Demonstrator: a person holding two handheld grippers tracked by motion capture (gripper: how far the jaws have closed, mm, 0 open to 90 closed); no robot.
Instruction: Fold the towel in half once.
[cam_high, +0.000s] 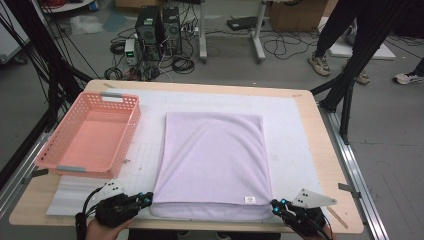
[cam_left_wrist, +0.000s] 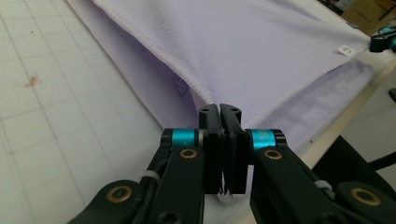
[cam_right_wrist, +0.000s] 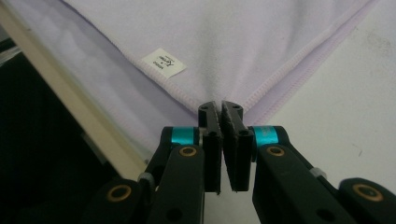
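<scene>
- A lilac towel (cam_high: 212, 160) lies folded flat in the middle of the high view, on a white gridded mat (cam_high: 295, 140) that covers most of the bench (cam_high: 327, 165).
- The towel's upper layer stops a little short of its lower layer along the near edge, so a strip of the lower layer shows at the bottom.
- A small white label (cam_high: 249, 200) sits on the upper layer near the lower right corner; in the right gripper view it lies just above and left of the jaws.
- The left gripper (cam_high: 148, 198) is at the lower left of the high view, at the towel's near left corner, held by a hand (cam_high: 102, 230) at the bottom edge.
- In the left gripper view its jaws are pressed together, pinching the hem of the upper layer at that corner.
- The right gripper (cam_high: 276, 204) is at the lower right of the high view, at the towel's near right corner.
- In the right gripper view its jaws are likewise closed, with the stitched corner of the upper layer caught between them.
- A pink basket (cam_high: 65, 162) stands at the left of the high view, well apart from the towel's left edge.
</scene>
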